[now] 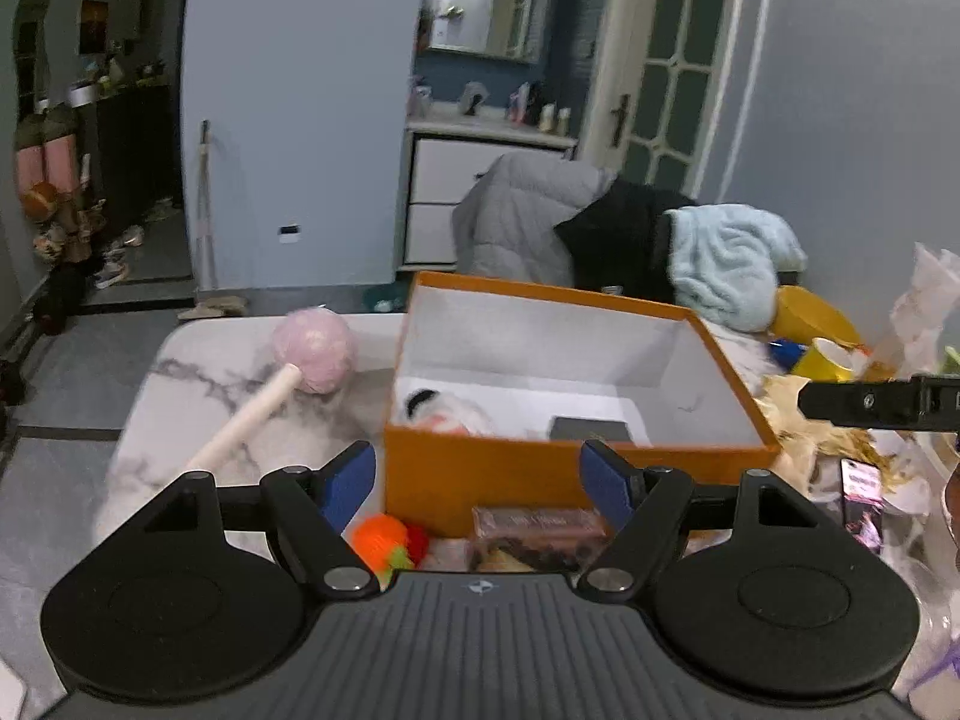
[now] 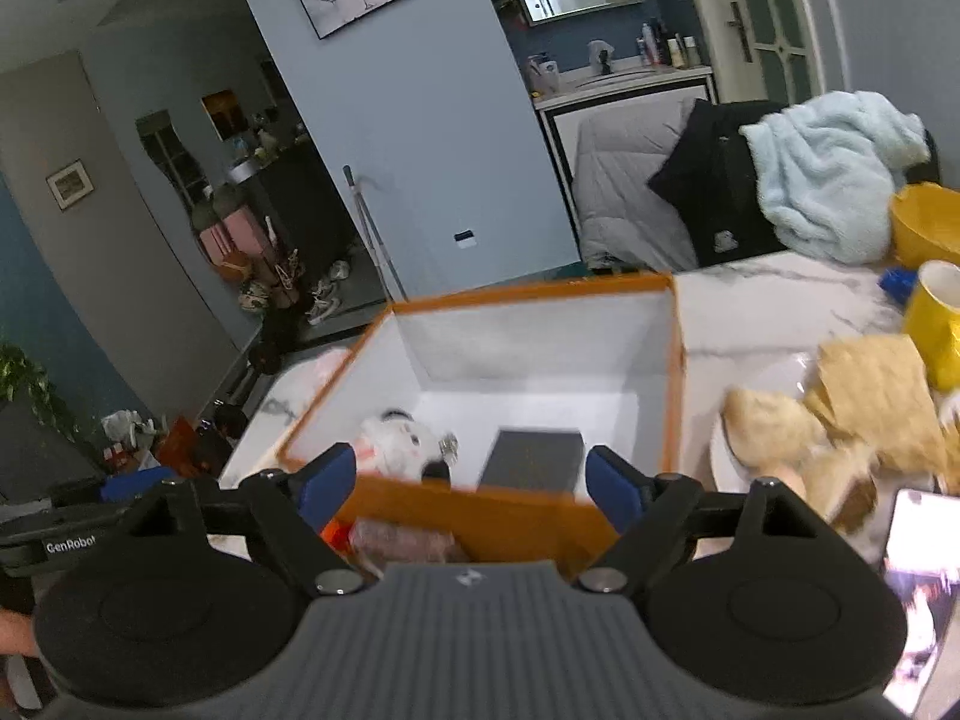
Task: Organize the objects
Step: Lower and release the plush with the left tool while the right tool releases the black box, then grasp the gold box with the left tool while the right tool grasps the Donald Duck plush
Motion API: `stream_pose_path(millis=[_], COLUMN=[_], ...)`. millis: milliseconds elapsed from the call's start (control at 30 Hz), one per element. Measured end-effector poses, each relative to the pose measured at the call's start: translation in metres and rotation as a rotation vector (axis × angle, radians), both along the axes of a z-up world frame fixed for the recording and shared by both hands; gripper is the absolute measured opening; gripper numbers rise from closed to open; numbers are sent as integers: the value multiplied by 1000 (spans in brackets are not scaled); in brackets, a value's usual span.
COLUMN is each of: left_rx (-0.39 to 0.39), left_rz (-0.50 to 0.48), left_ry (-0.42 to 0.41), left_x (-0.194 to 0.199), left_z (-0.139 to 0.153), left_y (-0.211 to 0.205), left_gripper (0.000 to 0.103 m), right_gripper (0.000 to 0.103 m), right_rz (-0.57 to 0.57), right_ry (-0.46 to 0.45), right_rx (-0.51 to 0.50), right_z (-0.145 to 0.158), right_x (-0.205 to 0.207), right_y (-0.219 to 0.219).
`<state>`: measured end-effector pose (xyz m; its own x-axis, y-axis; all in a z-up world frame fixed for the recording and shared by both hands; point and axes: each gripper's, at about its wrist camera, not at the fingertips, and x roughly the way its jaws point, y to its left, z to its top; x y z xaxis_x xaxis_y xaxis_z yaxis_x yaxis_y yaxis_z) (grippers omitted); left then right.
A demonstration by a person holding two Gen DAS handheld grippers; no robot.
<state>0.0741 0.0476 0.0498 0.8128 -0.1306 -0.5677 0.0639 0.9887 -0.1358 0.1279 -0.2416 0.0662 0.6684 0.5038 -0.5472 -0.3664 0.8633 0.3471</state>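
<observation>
1. Pale blue walls closed the room behind you, with a mirror over a white vanity, and a marble table (image 1: 198,378) carried everything you were sorting.
2. Your orange box (image 1: 540,474) stood open on that table, white inside, just past both sets of tongs.
3. Inside it, a white plush toy (image 2: 396,441) lay against the near wall, and a dark flat box (image 2: 534,459) lay on the floor just beside it, towards the right.
4. Your left gripper (image 1: 477,480) had its blue pads well apart, with nothing pressed between them.
5. Below that gap, in front of the box's near wall, sat an orange woolly toy (image 1: 381,540) and a clear packet of snacks (image 1: 537,537), close together.
6. A pink pom-pom stick (image 1: 312,357) lay on the marble to the left of the box, its wooden handle pointing back at you.
7. Your right gripper (image 2: 471,483) also stood spread over the box's near edge, gripping nothing.
8. Right of the box lay crumpled brown paper (image 2: 870,408) on a white plate, with a yellow cup (image 2: 936,318) behind it and a phone (image 2: 918,600) near the gripper.
</observation>
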Motion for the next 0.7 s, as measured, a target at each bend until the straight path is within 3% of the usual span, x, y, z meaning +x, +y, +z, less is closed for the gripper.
stream_pose_path(millis=[67,167,300,533,700], left_rx=[-8,67,138,213,203], left_rz=[-2,-51,-135,-183,-197], left_ry=[-4,54,100,130,152], left_x=[-3,1,3,5,6], left_z=[-19,-37,-49,-70,-88], left_y=[1,-7,-25,-41,-37], left_gripper=[88,88,87,88,88], right_gripper=[85,85,87,86,86], right_rz=[3,43,99,126,142], right_ry=[3,-32,-48,6,36], right_rx=[-83,-265,-419,-467,-504], right_z=[-12,-28,-48,-63,-73], right_x=[-11,-18,-13,-9,-6], right_y=[3,15,27,27,26])
